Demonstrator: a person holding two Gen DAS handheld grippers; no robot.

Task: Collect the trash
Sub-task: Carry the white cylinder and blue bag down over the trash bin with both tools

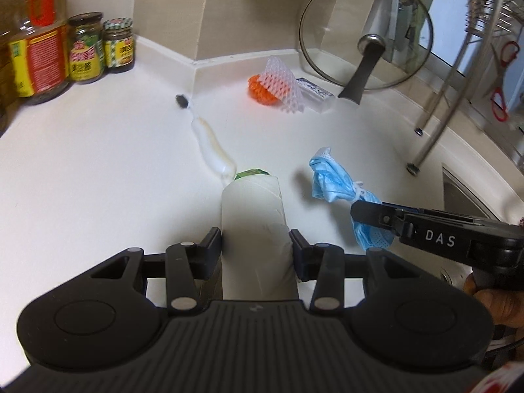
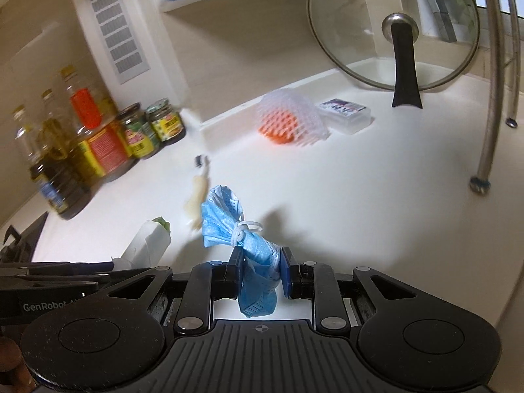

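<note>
My left gripper (image 1: 256,240) is shut on a white carton (image 1: 253,216) with a green top and holds it above the white counter (image 1: 98,170). My right gripper (image 2: 261,263) is shut on a crumpled blue face mask (image 2: 229,226) tied with its white ear loop, also lifted off the counter. The mask (image 1: 330,177) and the right gripper (image 1: 370,213) show at the right of the left wrist view. The carton (image 2: 147,242) shows at the lower left of the right wrist view. A white toothbrush (image 1: 211,145) with dark bristles lies on the counter beyond the carton.
White foam fruit netting (image 1: 285,82) over an orange piece (image 1: 260,90) and a clear plastic box (image 1: 316,93) lie at the back. A glass pot lid (image 1: 365,32) leans on the wall. Jars and oil bottles (image 1: 59,55) stand far left. Steel rack legs (image 1: 435,111) and a sink (image 1: 471,193) are right.
</note>
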